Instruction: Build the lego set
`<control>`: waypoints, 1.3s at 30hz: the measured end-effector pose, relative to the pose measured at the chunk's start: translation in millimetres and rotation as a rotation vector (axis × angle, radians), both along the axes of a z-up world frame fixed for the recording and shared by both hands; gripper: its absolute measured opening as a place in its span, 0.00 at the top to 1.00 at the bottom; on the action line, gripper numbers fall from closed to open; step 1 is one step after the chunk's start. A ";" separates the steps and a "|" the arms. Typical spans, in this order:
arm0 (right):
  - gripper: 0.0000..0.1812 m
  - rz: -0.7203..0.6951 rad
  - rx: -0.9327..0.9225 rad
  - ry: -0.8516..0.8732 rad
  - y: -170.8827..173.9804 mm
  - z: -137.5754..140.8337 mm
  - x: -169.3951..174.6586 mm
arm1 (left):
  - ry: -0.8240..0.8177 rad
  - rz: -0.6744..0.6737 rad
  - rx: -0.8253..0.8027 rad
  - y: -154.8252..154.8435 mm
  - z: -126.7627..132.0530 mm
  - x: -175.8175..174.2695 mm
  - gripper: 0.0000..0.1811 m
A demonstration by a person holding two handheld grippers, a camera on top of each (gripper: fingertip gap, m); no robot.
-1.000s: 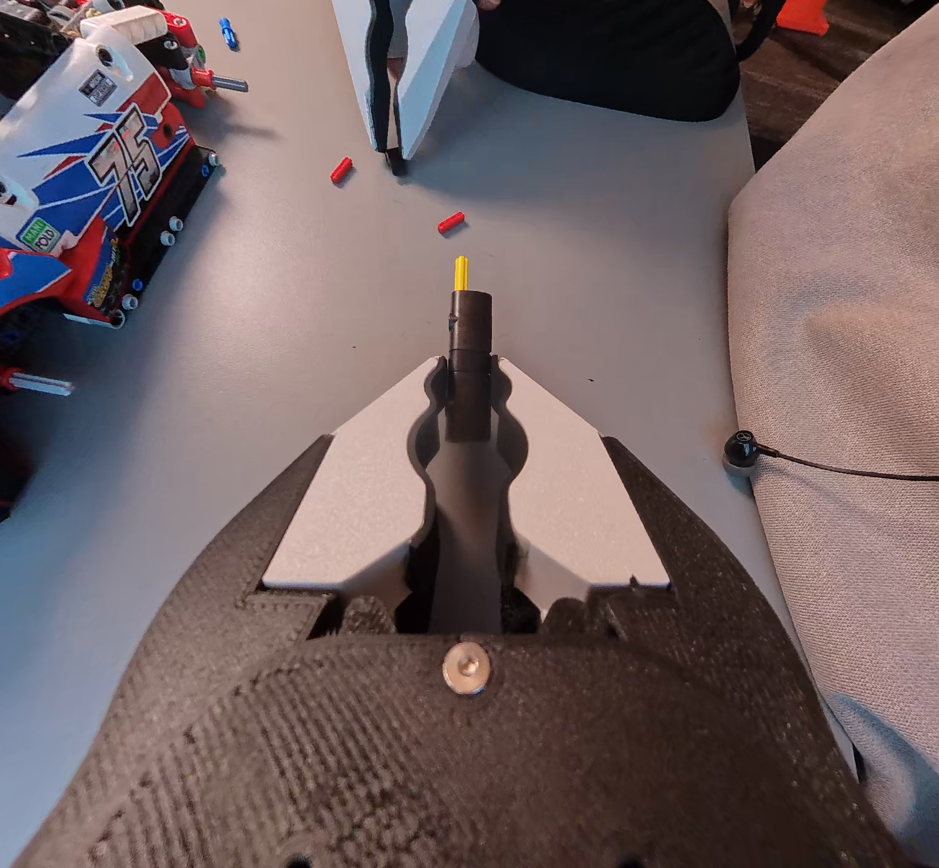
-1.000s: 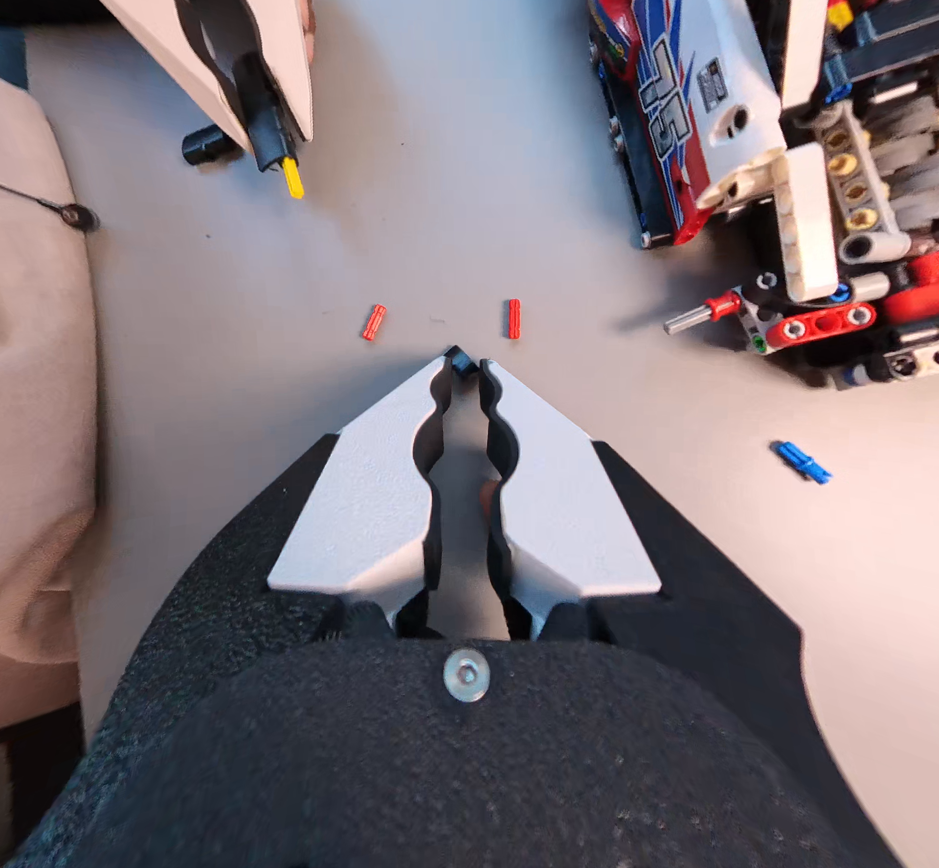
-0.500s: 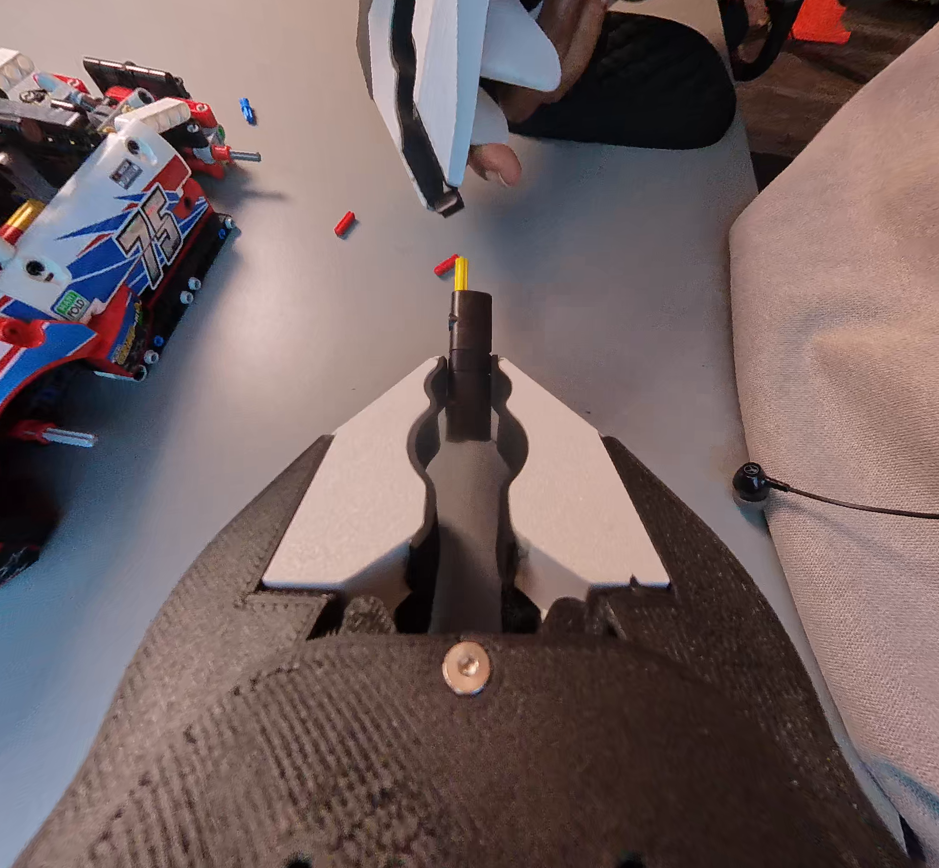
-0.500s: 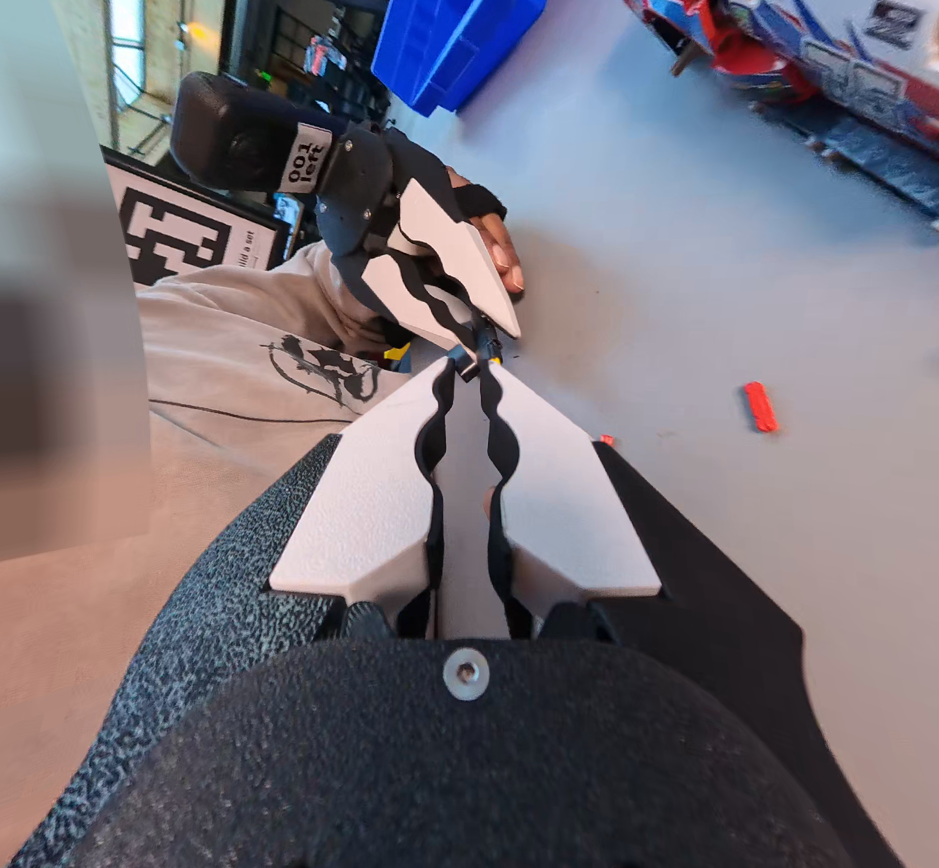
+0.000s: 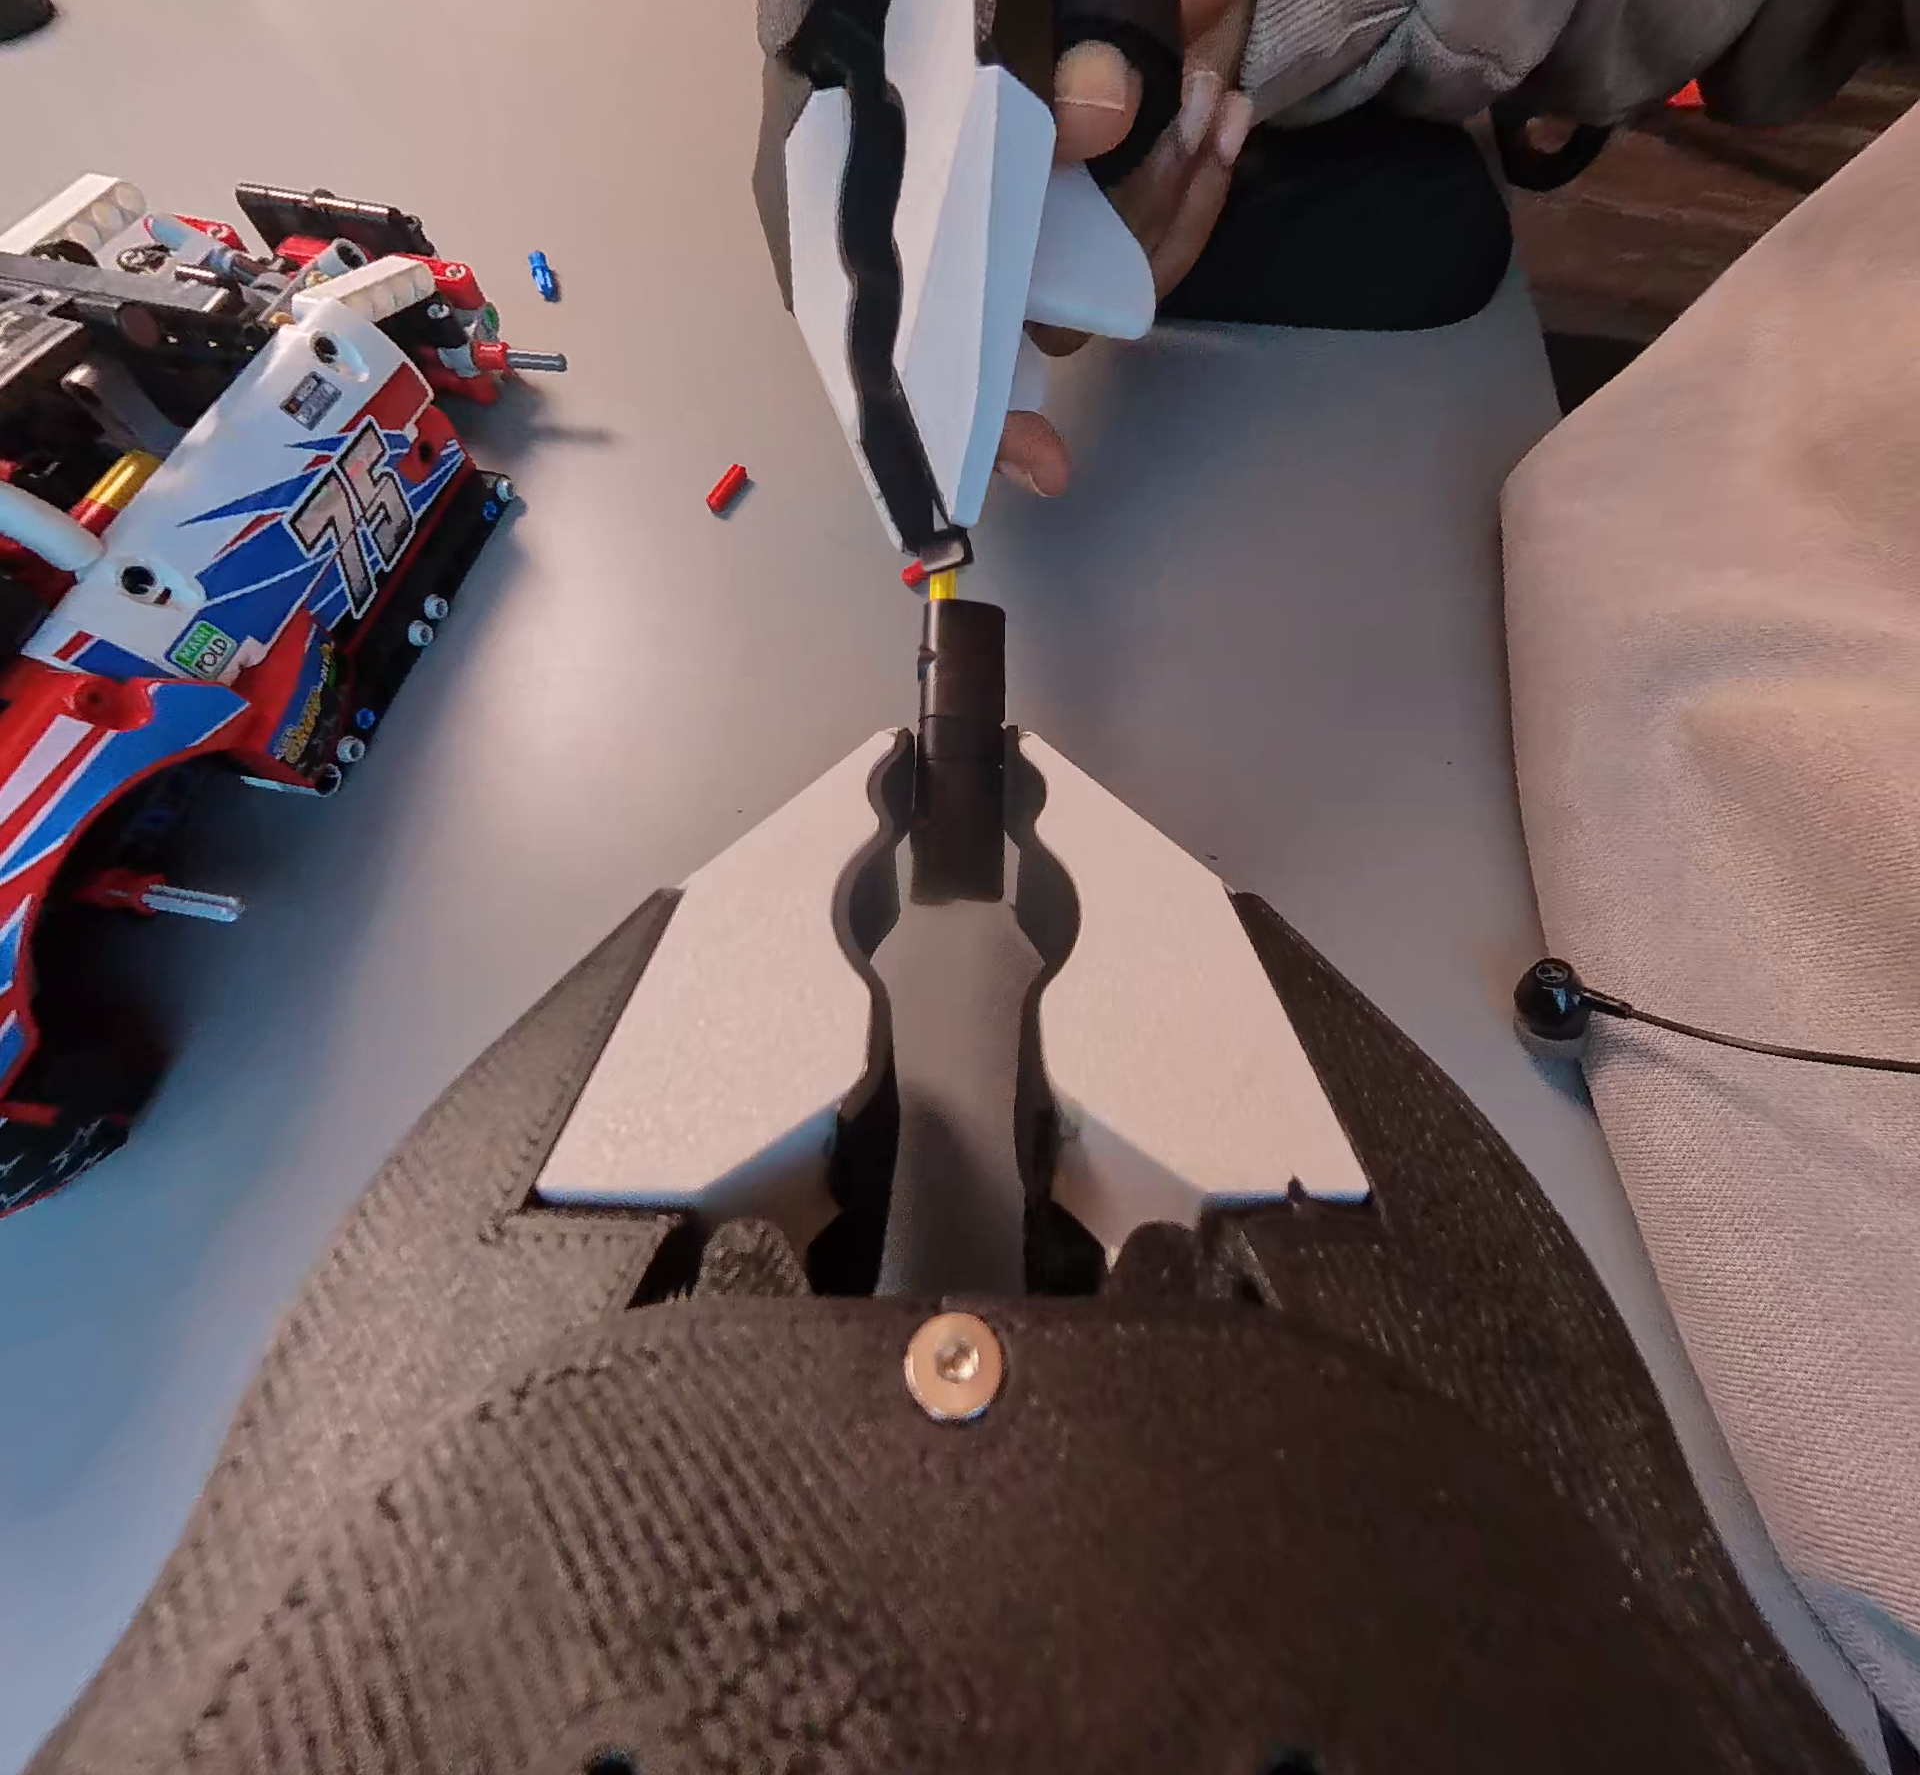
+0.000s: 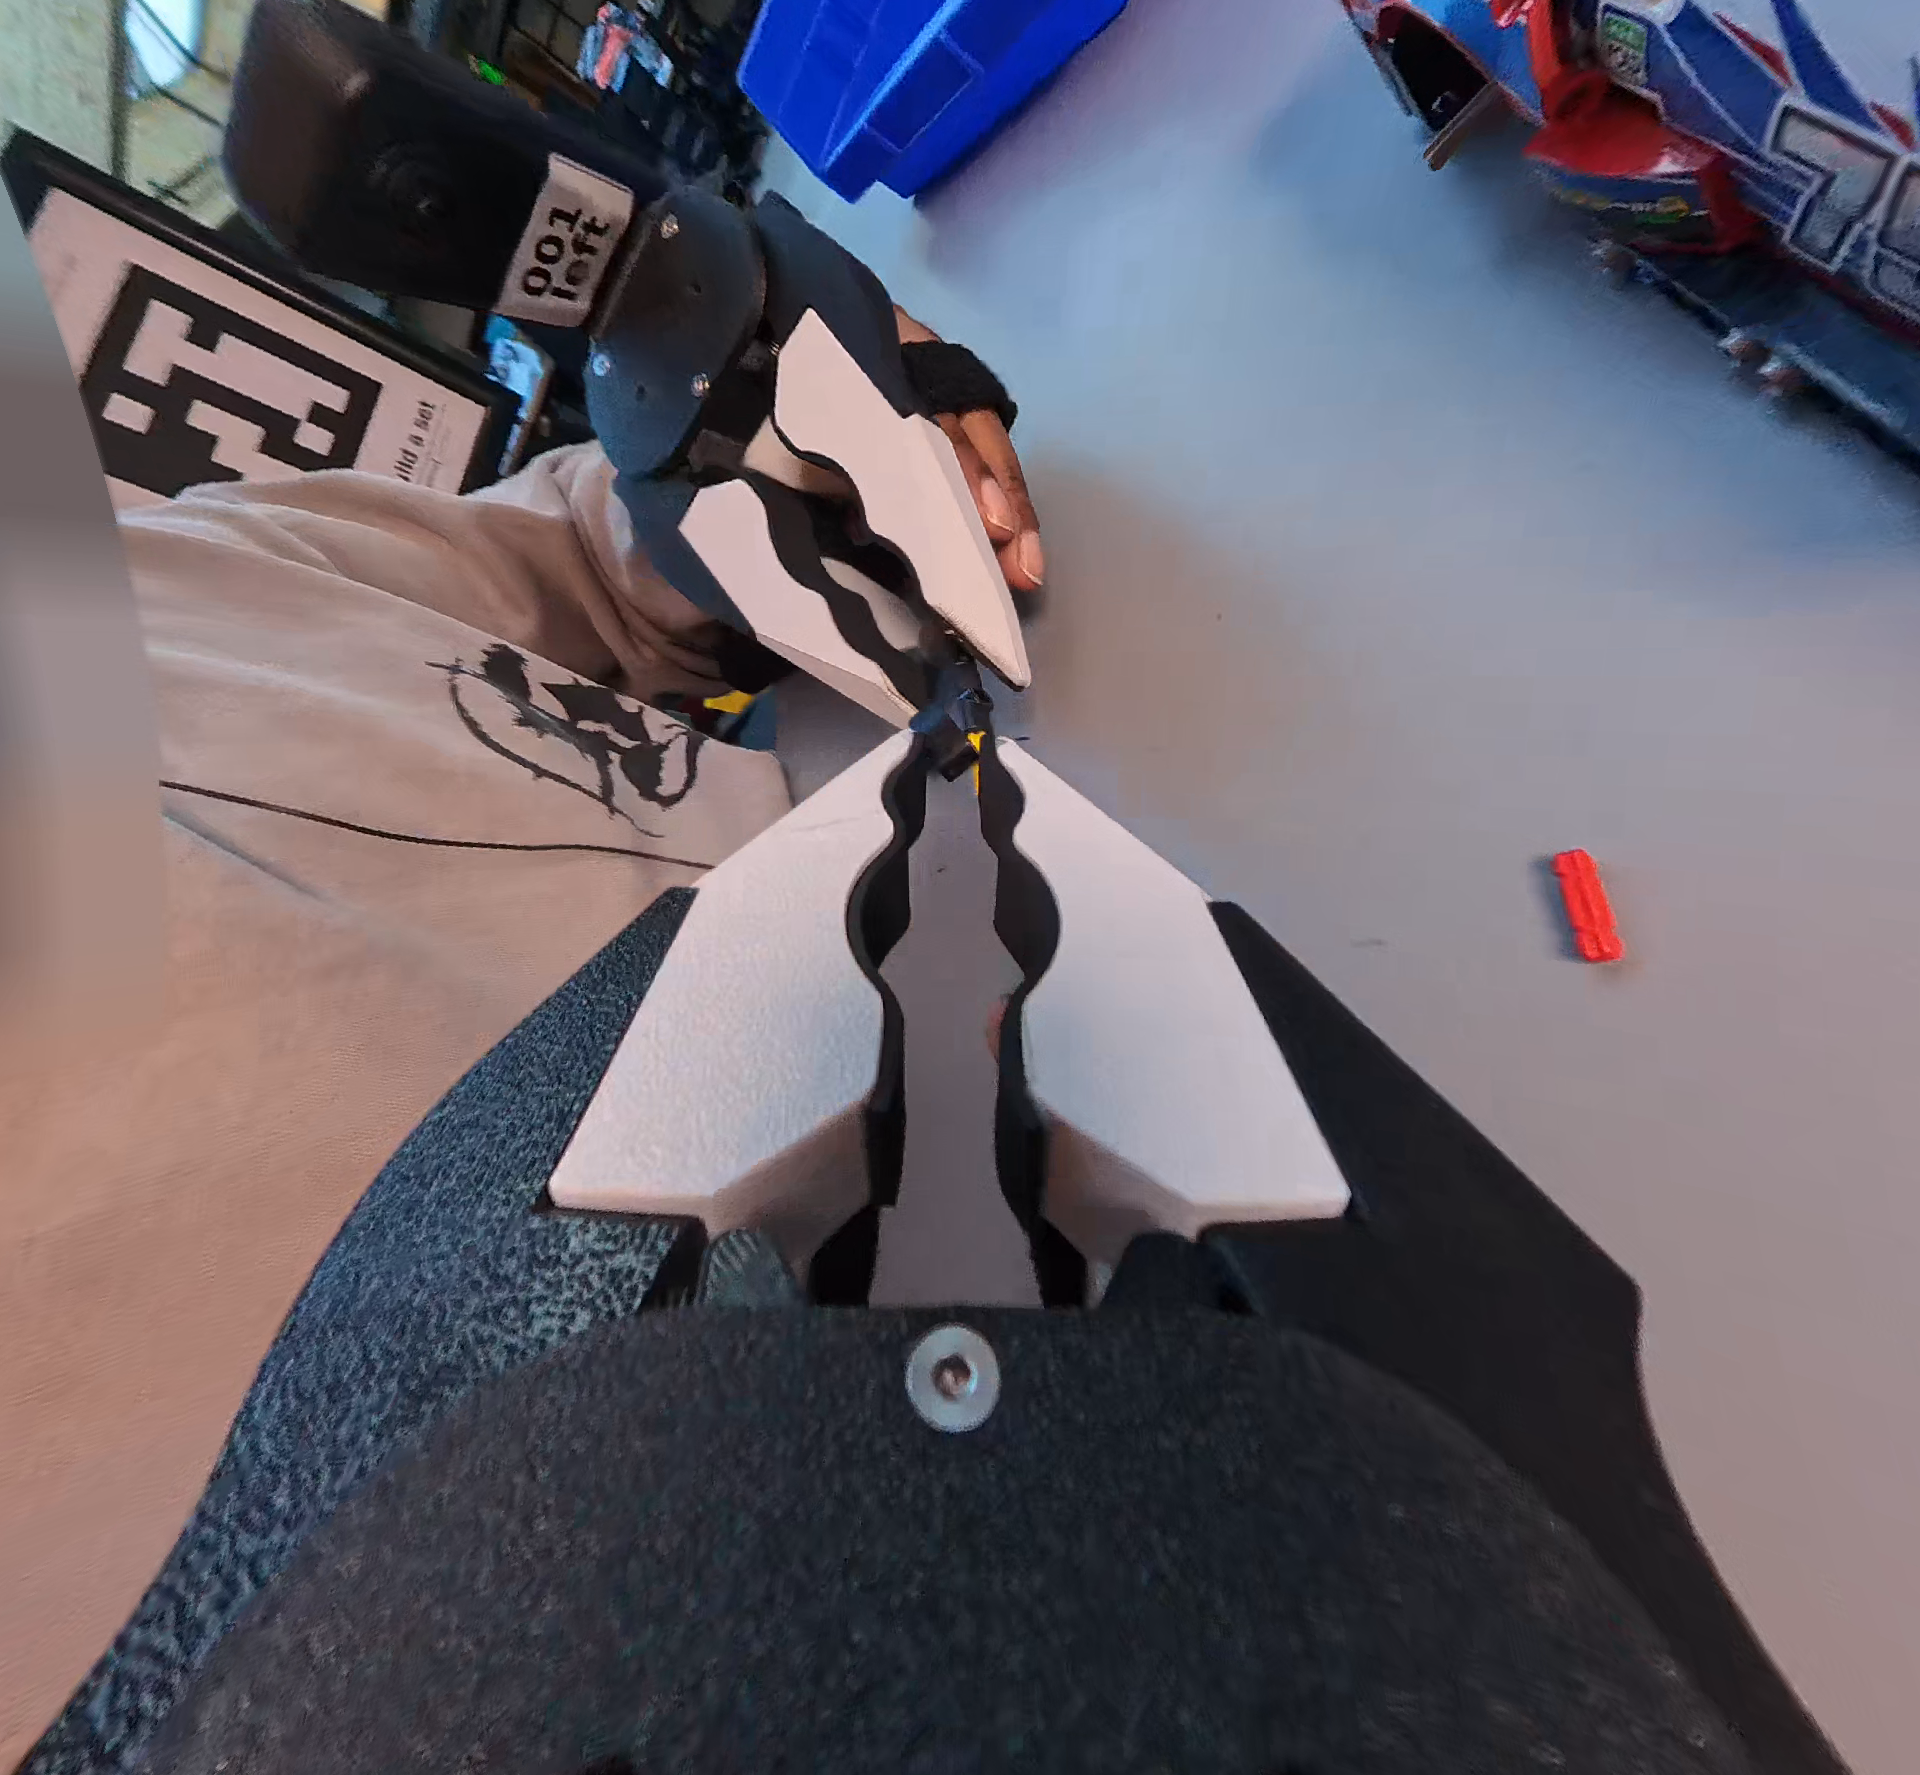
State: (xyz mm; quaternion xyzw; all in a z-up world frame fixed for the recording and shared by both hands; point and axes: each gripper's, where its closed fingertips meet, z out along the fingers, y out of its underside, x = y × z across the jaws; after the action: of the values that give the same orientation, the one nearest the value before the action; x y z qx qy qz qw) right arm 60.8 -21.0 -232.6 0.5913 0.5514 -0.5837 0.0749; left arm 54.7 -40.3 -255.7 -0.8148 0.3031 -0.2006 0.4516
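My left gripper (image 5: 961, 738) is shut on a black cylindrical lego piece (image 5: 962, 686) with a yellow axle (image 5: 943, 585) sticking out of its far end. My right gripper (image 6: 948, 757) is shut on a small black lego piece (image 6: 951, 757). In the left wrist view the right gripper (image 5: 940, 549) comes down from above and its small black piece (image 5: 943, 549) meets the tip of the yellow axle. In the right wrist view the left gripper (image 6: 961, 676) meets mine tip to tip, above the grey table (image 6: 1351, 582). The red, white and blue lego car (image 5: 239, 541) stands at the left.
Loose red pins (image 5: 727, 487) (image 6: 1587, 904) and a blue pin (image 5: 540, 274) lie on the table. A blue bin (image 6: 935, 11) stands far off. A person's beige sleeve (image 5: 1714, 686) lies at the right, with a small black microphone (image 5: 1548, 993) on a wire. The tips of both grippers are at nearly the same place. About 11 cm separates my left fingertips from the small black microphone (image 5: 1548, 993).
The right gripper lifted its small black piece off the table, swung round and brought it to the yellow axle's tip. The left gripper rose a little with its black piece.
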 end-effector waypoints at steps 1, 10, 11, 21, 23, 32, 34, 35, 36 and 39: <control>0.96 0.006 0.051 0.002 -0.4 -3.9 -0.4 | 0.013 0.001 -0.005 0.1 -2.5 -0.4 0.92; 0.96 0.110 0.394 0.018 -2.5 -20.1 -6.3 | 0.118 0.007 -0.018 3.0 -17.4 -1.1 0.92; 0.96 0.123 0.438 0.022 -1.9 -21.5 -6.2 | 0.123 0.008 -0.019 2.9 -18.3 -1.6 0.92; 0.95 0.154 0.581 0.076 -0.3 -23.3 -5.4 | 0.110 0.006 -0.026 2.4 -18.3 -1.8 0.92; 0.94 0.156 0.595 0.089 0.0 -23.7 -5.1 | 0.103 0.008 -0.027 2.5 -17.8 -2.0 0.92; 0.94 0.183 0.635 0.140 -2.0 -23.6 -4.4 | 0.115 0.012 -0.017 3.3 -17.8 -3.0 0.92; 0.93 0.196 0.658 0.156 -3.3 -24.4 -4.9 | 0.115 0.013 -0.019 3.2 -17.8 -3.3 0.92; 0.93 0.207 0.679 0.166 -4.0 -24.9 -4.8 | 0.114 0.012 -0.019 3.2 -17.7 -3.2 0.92; 0.94 0.220 0.708 0.176 -4.3 -25.9 -4.7 | 0.116 0.012 -0.018 3.3 -17.8 -3.1 0.92; 0.94 0.273 0.808 0.194 -4.5 -30.7 -3.6 | 0.136 0.007 -0.016 2.9 -19.4 -3.2 0.92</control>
State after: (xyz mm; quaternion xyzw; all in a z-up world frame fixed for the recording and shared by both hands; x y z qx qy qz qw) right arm 57.3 -25.5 -263.2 0.4370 0.8132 -0.3586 -0.1382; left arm 51.5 -37.4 -275.1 -0.8312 0.3288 -0.1456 0.4240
